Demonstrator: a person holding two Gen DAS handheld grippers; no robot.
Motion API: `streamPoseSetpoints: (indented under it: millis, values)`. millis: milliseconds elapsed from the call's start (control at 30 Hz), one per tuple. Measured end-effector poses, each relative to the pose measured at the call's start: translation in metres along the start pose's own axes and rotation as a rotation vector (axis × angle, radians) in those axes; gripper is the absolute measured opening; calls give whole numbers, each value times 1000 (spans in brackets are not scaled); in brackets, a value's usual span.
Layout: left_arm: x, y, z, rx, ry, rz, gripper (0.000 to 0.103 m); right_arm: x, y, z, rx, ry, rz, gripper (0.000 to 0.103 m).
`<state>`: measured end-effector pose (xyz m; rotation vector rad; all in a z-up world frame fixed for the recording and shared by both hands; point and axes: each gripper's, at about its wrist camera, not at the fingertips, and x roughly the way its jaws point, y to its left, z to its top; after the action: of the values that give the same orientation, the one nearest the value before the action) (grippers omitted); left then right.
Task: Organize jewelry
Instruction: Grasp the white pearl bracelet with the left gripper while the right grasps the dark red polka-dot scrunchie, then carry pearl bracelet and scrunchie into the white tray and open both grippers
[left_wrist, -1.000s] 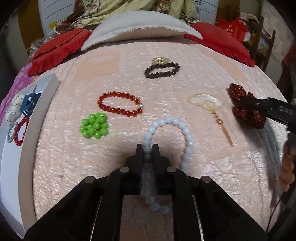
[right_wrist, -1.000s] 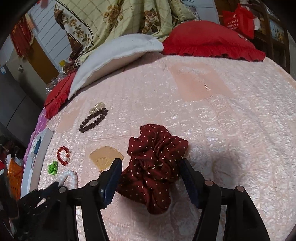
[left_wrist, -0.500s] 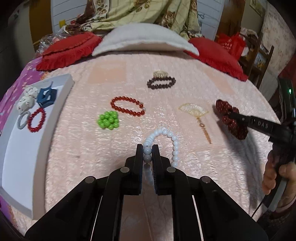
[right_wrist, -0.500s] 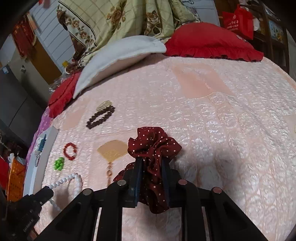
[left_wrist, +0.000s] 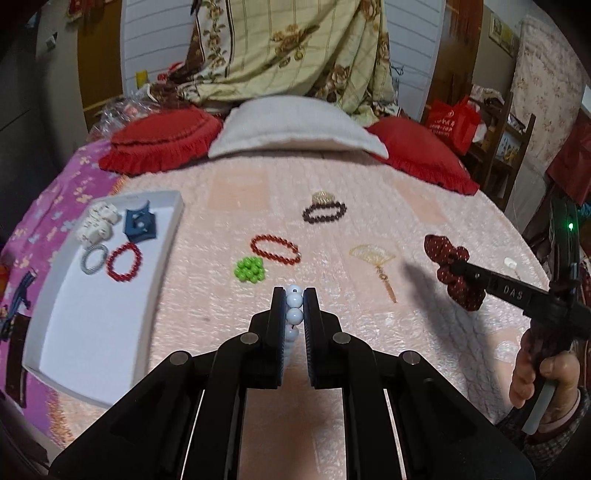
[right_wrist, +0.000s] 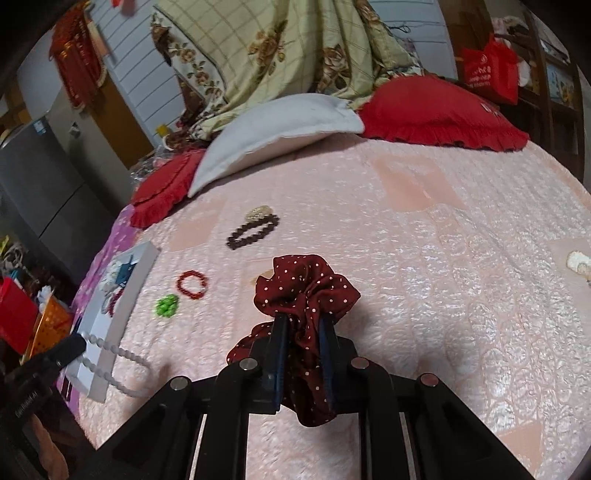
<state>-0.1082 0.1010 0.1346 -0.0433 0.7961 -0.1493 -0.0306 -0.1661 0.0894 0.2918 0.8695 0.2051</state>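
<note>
Left hand-held gripper (left_wrist: 294, 295): clamped on a strand of white beads (left_wrist: 294, 308), low in the middle of the left wrist view; in the right wrist view the strand hangs from its tip at lower left, in front of the near end of the tray.
Right hand-held gripper (right_wrist: 303, 325): its jaws have just been closing and now pinch a dark red dotted scrunchie (right_wrist: 306, 284), which bunches above and below the fingers; in the left wrist view it sits at the right edge, above the bedspread.
Hand (left_wrist: 543, 380): grips the right gripper's handle, lower right of the left wrist view.
Tray (left_wrist: 92, 332): white, on the left of the bed; holds two pale dice-like pieces, a blue piece, a grey ring and a red bracelet (left_wrist: 123, 262).
Bed (left_wrist: 229, 192): pink quilted cover, filling the middle of both views.
Loose on the cover: green bead cluster (left_wrist: 250, 269) just beside an orange-red bracelet (left_wrist: 275, 249); dark brown bracelet (left_wrist: 324, 213) touching a gold piece (left_wrist: 322, 196) farther up; a pale fan-shaped charm (left_wrist: 373, 254) right of centre.
Pillows: a white one (left_wrist: 291, 129) between two red ones at the top.
</note>
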Motion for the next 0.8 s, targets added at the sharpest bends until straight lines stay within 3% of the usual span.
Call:
streamPoseSetpoints:
  millis: [433,800]
  values:
    - [-58,45,8,-11,-64,65,8,-25,70,-13,-115,11,105,15]
    - [-51,116,15,-30,-13,218,8,2,175,-16,-286,107,244,15]
